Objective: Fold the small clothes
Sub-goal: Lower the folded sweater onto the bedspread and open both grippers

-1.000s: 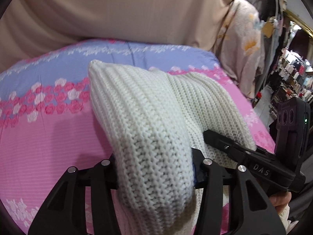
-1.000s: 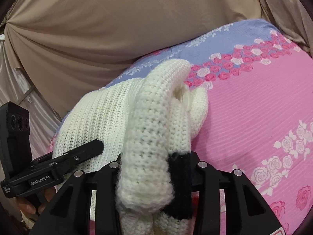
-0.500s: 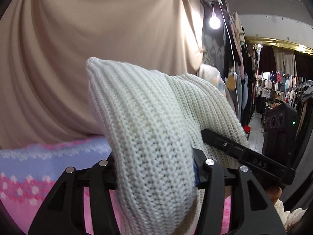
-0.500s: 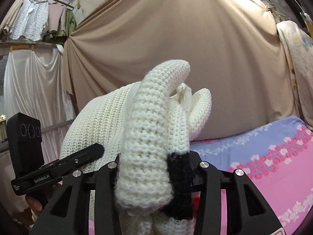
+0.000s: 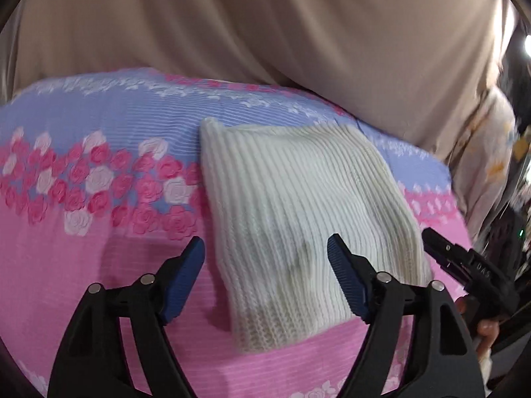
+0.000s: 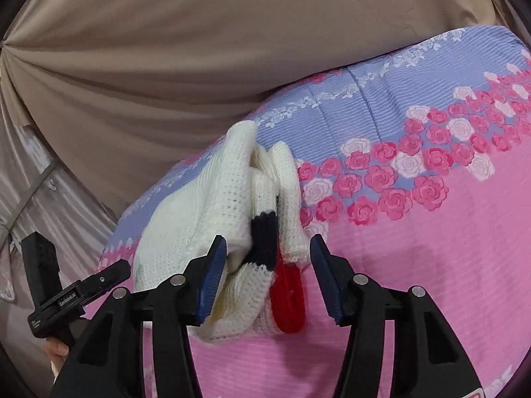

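The left gripper (image 5: pixel 265 252) jaws have just been opening and stand apart over the folded white knit sweater (image 5: pixel 298 212). The right gripper (image 6: pixel 268 255) jaws, also just opening, seem clear of its folds. The sweater lies on the floral bedsheet (image 5: pixel 66 258).

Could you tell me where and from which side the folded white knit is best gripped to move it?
Probably the near folded edge of the white knit, approached from the front: it lies flat on the bedsheet, and that thick edge faces the open left gripper.
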A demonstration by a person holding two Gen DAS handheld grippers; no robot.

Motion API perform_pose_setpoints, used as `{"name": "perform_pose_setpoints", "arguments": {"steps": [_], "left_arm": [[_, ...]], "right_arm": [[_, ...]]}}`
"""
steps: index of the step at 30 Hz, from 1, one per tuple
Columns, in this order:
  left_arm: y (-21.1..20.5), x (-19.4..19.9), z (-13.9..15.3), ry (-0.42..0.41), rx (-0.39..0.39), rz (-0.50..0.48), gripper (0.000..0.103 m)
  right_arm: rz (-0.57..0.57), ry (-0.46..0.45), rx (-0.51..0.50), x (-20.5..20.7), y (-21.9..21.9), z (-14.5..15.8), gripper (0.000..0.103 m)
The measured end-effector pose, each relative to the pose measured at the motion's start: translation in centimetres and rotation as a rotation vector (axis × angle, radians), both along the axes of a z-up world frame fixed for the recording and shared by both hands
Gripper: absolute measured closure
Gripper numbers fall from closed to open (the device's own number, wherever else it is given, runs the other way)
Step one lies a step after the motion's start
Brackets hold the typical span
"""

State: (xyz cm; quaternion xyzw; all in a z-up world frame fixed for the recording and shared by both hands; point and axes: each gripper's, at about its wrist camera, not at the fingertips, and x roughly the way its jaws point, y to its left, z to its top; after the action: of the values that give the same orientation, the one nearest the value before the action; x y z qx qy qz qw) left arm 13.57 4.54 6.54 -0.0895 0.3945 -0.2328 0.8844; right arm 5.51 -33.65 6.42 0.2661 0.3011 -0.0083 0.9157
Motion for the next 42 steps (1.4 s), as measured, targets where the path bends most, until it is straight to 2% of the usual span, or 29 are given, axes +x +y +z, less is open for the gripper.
{"name": "perform_pose_setpoints", "arguments": {"steps": [2,3,4,6,8,11,12,14,16,18,21,22,23,26,27,28,29,32,34,36,37,39,40,42], "left_arm": [[0.7,0.7,0.8,-0.008,-0.047,0.022,0.017],[0.9,1.1,0.9,-0.01,-0.067,0.019,0.01],[0.8,1.7,0.7,-0.003,-0.092,0.002,0.008],[0.3,2.8,-0.4,0.047,-0.114,-0.035,0.008],[-0.4,4.3,-2.2,0.132,-0.115,-0.038,0.008],[-1.2,5.9,-4.4,0.195,-0.138,-0.052,0.011],[-1.5,6.3,-5.0,0.206,-0.155,-0.067,0.017],[-1.8,6.7,-5.2,0.215,-0.185,-0.09,0.03],[-2.1,6.6,-4.1,0.168,-0.187,-0.104,0.051],[-2.6,6.1,-2.0,0.089,-0.173,-0.115,0.056],[-2.9,4.7,0.9,-0.038,-0.178,-0.132,0.056],[-3.1,4.4,1.3,-0.064,-0.171,-0.132,0.054],[-3.5,4.4,1.3,-0.076,-0.15,-0.128,0.051],[-5.9,6.3,-1.4,-0.017,0.004,-0.095,0.048],[-6.2,6.8,-2.7,0.011,0.048,-0.064,0.049],[-5.8,6.6,-2.9,-0.008,0.034,-0.03,0.048],[-5.7,6.2,-2.6,-0.012,0.024,-0.021,0.048],[-5.1,3.8,-0.3,-0.089,0.071,0.046,0.05],[-5.1,1.7,1.1,-0.167,0.131,0.088,0.048],[-5.4,-0.1,1.6,-0.202,0.167,0.112,0.044],[-5.6,-0.4,1.5,-0.203,0.183,0.113,0.044],[-6.5,-0.5,0.8,-0.183,0.211,0.101,0.044],[-6.9,-0.3,0.3,-0.166,0.219,0.099,0.044],[-7.0,-0.2,-0.9,-0.137,0.242,0.101,0.044]], "right_arm": [[0.023,-0.018,0.006,1.2,-0.1,1.0,0.035],[0.038,-0.021,0.016,2.0,-0.1,1.2,0.033],[0.058,-0.018,0.023,3.1,-0.1,1.2,0.028],[0.091,0.028,0.004,5.5,0.6,0.4,0.023],[0.097,0.095,-0.012,7.3,0.9,-0.8,0.023],[0.155,0.196,0.061,10.4,1.2,-3.7,0.023],[0.166,0.211,0.07,10.9,1.4,-4.3,0.033],[0.177,0.179,0.059,11.2,1.7,-4.1,0.06],[0.18,0.107,0.01,10.4,2.5,-2.1,0.067],[0.191,0.003,-0.034,8.9,3.4,0.5,0.068],[0.174,-0.124,-0.084,7.0,3.6,2.8,0.068],[0.161,-0.126,-0.087,7.1,3.1,2.6,0.065],[0.145,-0.087,-0.087,7.8,2.2,1.6,0.064],[0.068,0.105,-0.102,10.7,-0.3,-2.6,0.061],[0.048,0.11,-0.074,10.6,-1.0,-3.2,0.061],[0.046,0.085,-0.036,9.8,-1.2,-2.9,0.062],[0.039,0.063,-0.042,8.9,-1.0,-1.9,0.064],[-0.006,-0.019,-0.221,5.1,1.8,1.9,0.073],[-0.002,-0.047,-0.298,3.2,3.5,2.9,0.084],[0.045,-0.016,-0.335,2.6,5.0,2.2,0.09],[0.062,0.025,-0.347,3.4,5.3,1.2,0.097],[0.063,0.106,-0.382,5.1,5.2,-1.5,0.103],[0.058,0.12,-0.38,5.9,4.6,-2.6,0.103],[0.044,0.095,-0.326,6.3,3.4,-2.7,0.103]]}}
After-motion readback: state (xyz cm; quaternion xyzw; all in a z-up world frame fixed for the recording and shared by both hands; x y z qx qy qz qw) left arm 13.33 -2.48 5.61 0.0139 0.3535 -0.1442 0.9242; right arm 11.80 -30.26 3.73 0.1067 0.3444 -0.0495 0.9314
